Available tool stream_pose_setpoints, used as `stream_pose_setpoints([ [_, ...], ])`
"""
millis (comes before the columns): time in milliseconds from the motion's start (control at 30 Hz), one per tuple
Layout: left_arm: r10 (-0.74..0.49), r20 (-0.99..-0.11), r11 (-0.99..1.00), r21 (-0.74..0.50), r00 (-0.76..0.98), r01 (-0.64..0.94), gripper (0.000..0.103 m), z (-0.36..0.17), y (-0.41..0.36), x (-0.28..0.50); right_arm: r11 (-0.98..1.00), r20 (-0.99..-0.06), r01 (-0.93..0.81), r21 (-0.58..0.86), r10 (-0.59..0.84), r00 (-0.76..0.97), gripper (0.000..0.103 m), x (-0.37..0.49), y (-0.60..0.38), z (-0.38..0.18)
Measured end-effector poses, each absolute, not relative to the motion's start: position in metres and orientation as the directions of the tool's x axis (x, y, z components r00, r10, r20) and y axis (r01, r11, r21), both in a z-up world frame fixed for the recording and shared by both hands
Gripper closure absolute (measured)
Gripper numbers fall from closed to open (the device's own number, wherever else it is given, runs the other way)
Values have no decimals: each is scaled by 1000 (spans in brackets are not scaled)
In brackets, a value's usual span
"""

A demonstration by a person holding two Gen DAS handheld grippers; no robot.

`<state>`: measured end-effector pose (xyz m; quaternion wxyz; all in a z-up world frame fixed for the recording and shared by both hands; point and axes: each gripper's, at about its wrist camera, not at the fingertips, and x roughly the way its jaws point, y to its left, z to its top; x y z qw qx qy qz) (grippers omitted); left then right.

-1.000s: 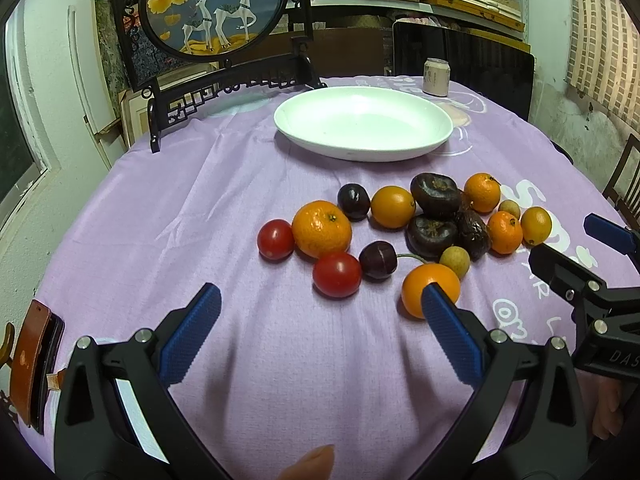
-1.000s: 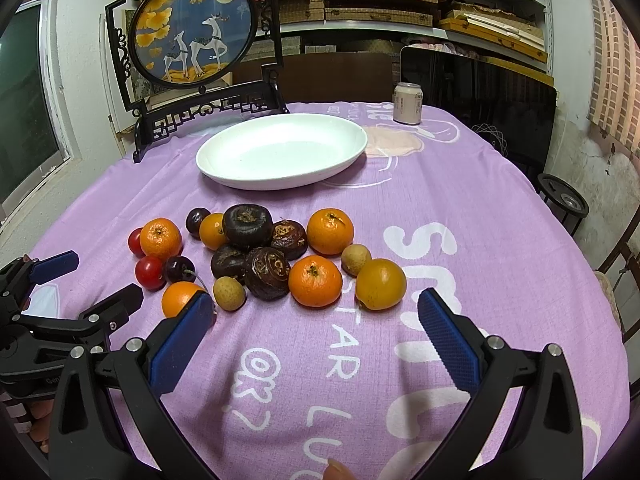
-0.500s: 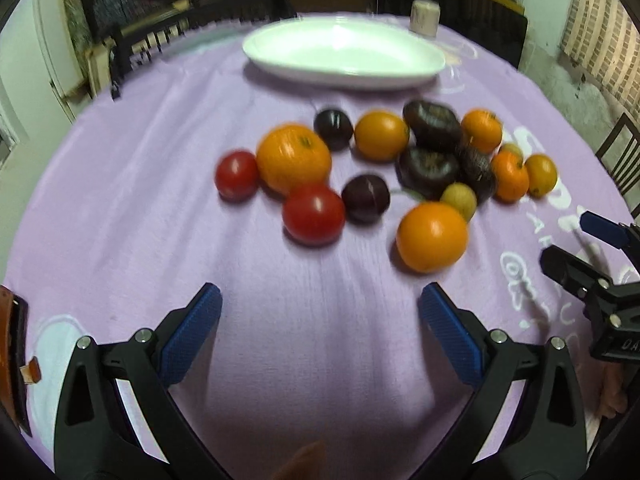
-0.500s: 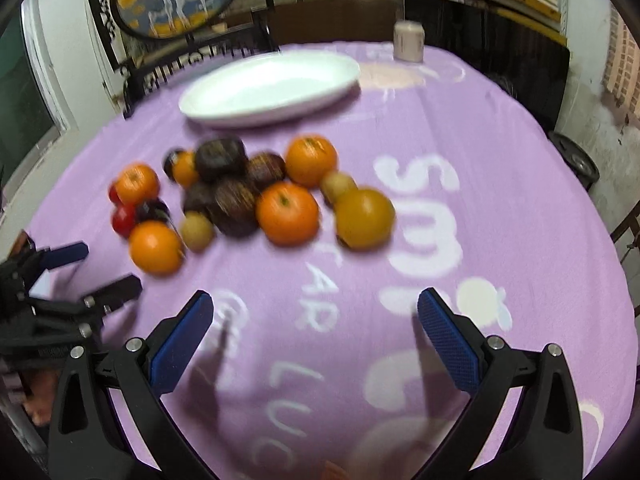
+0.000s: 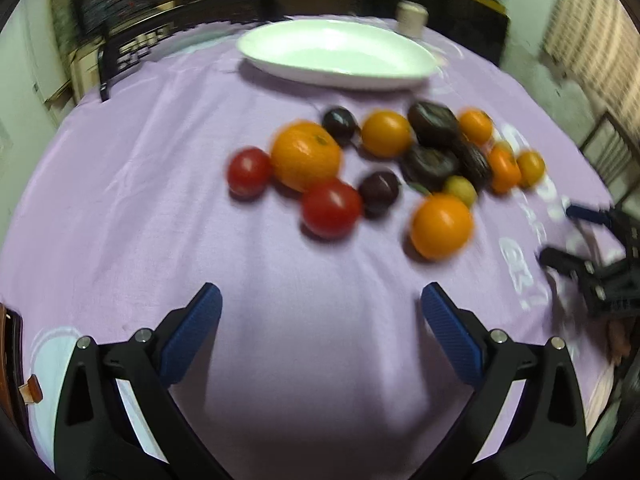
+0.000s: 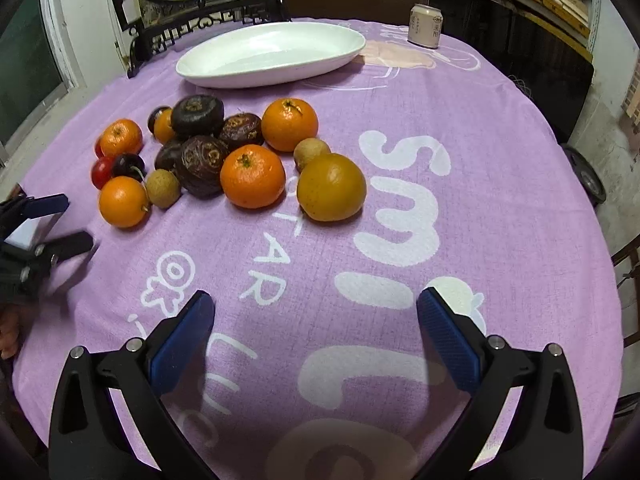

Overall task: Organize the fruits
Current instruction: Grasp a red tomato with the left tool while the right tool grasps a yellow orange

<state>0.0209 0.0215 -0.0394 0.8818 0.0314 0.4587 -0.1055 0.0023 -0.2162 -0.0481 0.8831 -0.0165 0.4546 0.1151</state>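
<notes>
While the fruits (image 6: 224,160) lie bunched mid-table on the purple cloth (image 6: 460,184), just short of the white plate (image 6: 272,54) by the far edge, both grippers hover over the near edge. The left gripper (image 5: 320,334) has fingers wide apart (view blurred); the right gripper (image 6: 316,334) gapes too, holding nothing.

White plate (image 6: 272,54), purple tablecloth (image 6: 500,168)

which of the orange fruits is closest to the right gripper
The big dull yellow-orange one at the right end of the pile, beside a small tan fruit. The brighter stemmed mandarins sit farther left or back.
</notes>
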Motion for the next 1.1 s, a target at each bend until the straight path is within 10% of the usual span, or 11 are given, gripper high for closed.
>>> stream_pose_setpoints([
  [233,-146,-806,979,-36,574,199,26,-36,22,44,936,-723,-147,321,342,601,14,9,-251,-43],
  [700,-185,-781,951,12,597,310,71,-38,-4,53,945,-740,-202,258,328,588,38,32,-231,-40],
  [1100,-286,-756,945,-122,588,303,71,-29,13,51,944,-723,-200,261,329,608,53,58,-229,-41],
])
